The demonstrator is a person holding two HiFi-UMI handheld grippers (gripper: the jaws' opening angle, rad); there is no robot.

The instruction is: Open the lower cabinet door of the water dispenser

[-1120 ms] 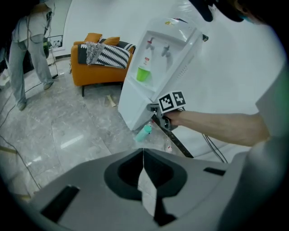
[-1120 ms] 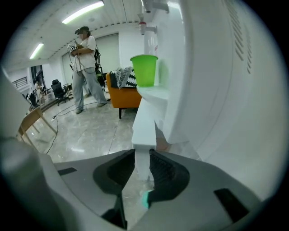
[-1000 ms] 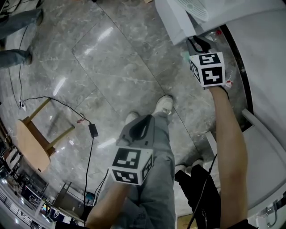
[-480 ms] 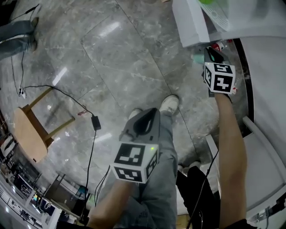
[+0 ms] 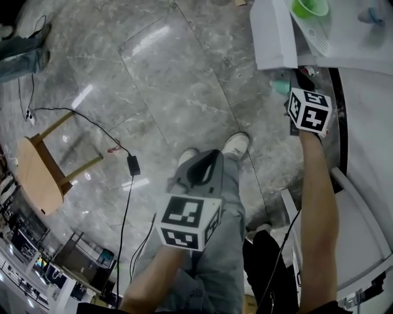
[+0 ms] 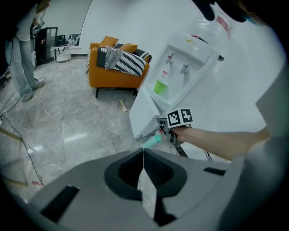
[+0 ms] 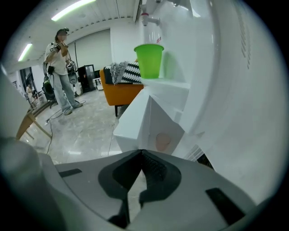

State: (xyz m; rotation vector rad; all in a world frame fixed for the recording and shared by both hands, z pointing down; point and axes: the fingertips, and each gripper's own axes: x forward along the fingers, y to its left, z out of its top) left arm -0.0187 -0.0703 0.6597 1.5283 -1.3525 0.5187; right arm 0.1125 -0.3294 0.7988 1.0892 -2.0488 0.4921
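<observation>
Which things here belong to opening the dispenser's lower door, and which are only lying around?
For the job: water dispenser, lower cabinet door, right gripper.
Only lying around: green cup, orange armchair, wooden stool.

- Bright, even indoor light; ceiling strip lights glow above-left of the right gripper.
- Glare patches streak the glossy floor ahead of the left gripper.
- Fisheye bending, dark corners throughout.
</observation>
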